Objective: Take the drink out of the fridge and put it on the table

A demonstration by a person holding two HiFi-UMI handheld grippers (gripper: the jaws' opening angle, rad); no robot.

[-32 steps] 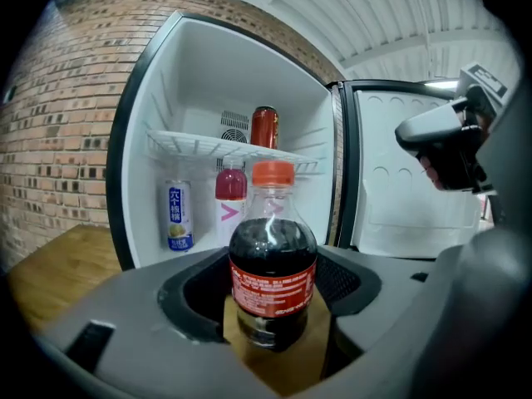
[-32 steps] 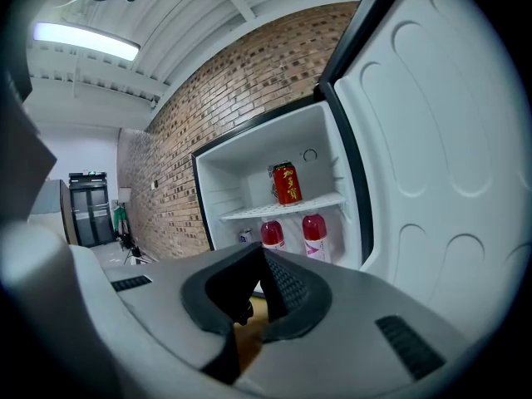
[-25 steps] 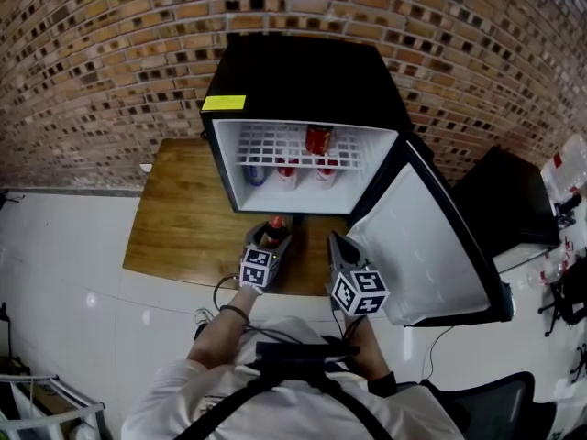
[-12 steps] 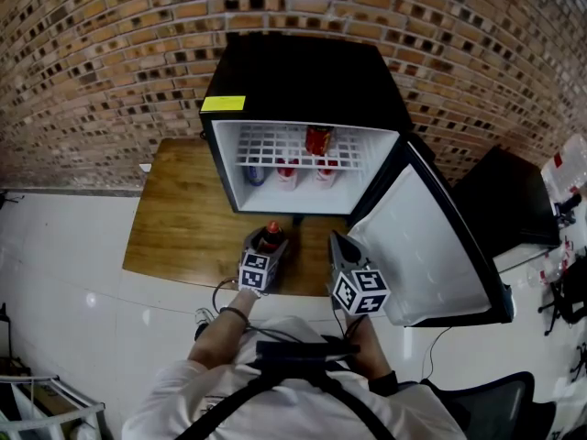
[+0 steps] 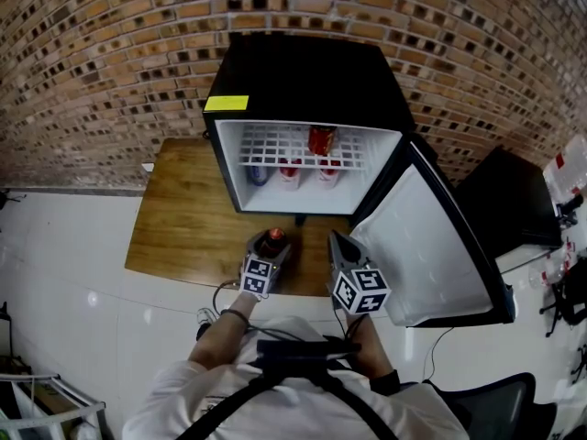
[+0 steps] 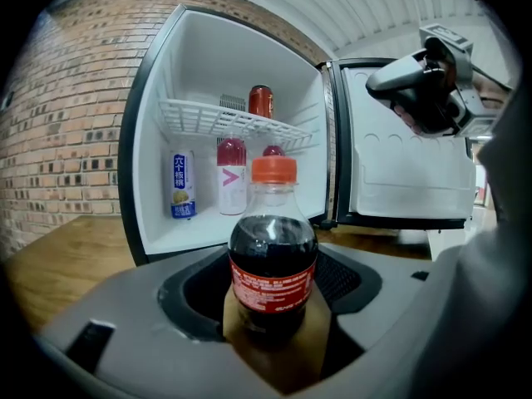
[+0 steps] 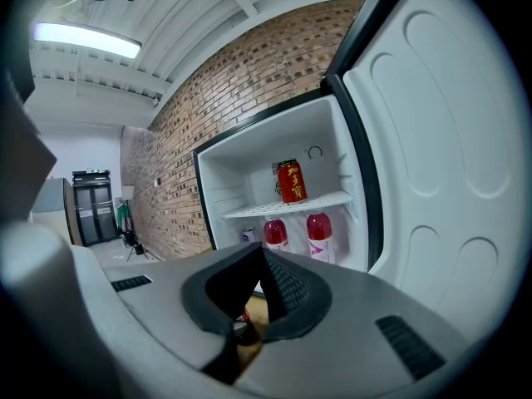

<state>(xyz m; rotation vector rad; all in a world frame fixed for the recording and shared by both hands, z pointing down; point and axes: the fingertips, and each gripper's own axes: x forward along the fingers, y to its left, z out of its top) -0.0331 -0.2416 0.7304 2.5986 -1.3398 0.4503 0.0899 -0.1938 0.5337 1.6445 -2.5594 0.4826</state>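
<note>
Grey jaws of the left gripper point(image 5: 271, 246) are pressed on the two sides of a cola bottle point(image 6: 273, 256). The bottle stands straight up between them, and its orange cap point(image 6: 274, 169) is on top. It is out of the fridge and over the wooden table point(image 5: 183, 218), just in front of the open fridge. I cannot tell if its bottom touches the wood.

The right gripper point(image 5: 336, 243) is just beside it, to the right. Its jaws are pushed together and there is nothing between them.

Behind both grippers is the black fridge point(image 5: 307, 71), which sits on the back of the table. Its door point(image 5: 431, 236) swings wide open to the right. Inside, a red can point(image 5: 320, 139) stands on the white wire shelf point(image 5: 275, 147). Under the shelf are two bottles with dark pink caps point(image 6: 232, 175) and a blue and white can point(image 6: 183, 187) at the left.

A brick wall point(image 5: 110, 53) is behind the fridge, and the floor point(image 5: 64, 273) is white
</note>
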